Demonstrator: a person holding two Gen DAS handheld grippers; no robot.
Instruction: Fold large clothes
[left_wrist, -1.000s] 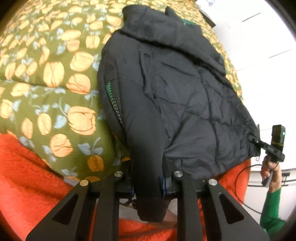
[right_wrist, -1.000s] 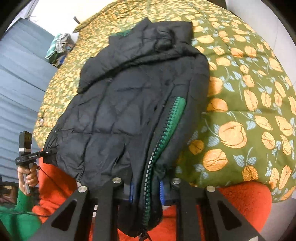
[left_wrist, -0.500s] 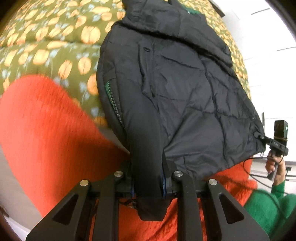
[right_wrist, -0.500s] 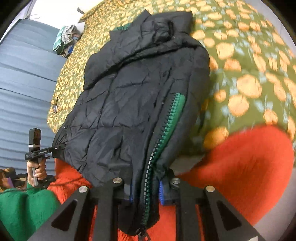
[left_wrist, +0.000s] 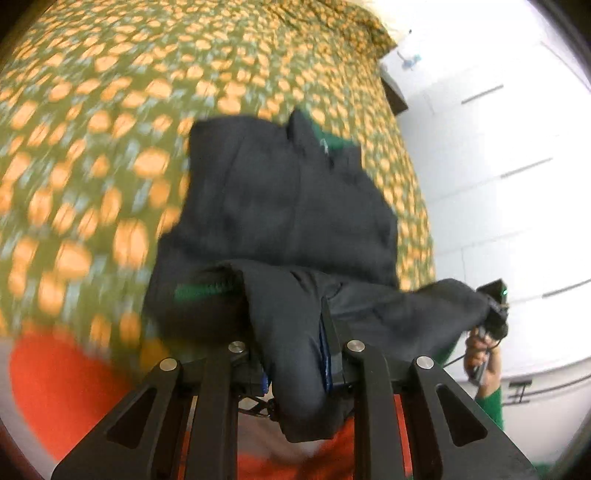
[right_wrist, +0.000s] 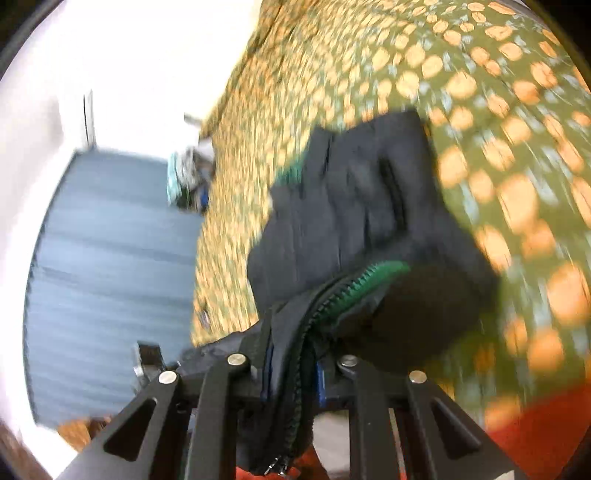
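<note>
Both views were motion-blurred. The black padded jacket (left_wrist: 291, 206) lay on the bed's olive bedspread (left_wrist: 92, 122), printed with orange flowers, its lower part lifted off the cover and doubled toward the collar. The left gripper (left_wrist: 295, 373) was clamped on a thick fold of the jacket's hem, with the cloth bulging between the blue pads. The right gripper (right_wrist: 291, 373) was closed on the front edge carrying the green-backed zipper (right_wrist: 354, 284), whose puller hung below the fingers. In the left view, the right gripper (left_wrist: 495, 314) appeared at the far hem corner, held by a hand (left_wrist: 480, 350) in a green sleeve. An orange blanket (left_wrist: 62, 391) lay at the near edge of the bed. No brand, label or writing could be read.
</note>
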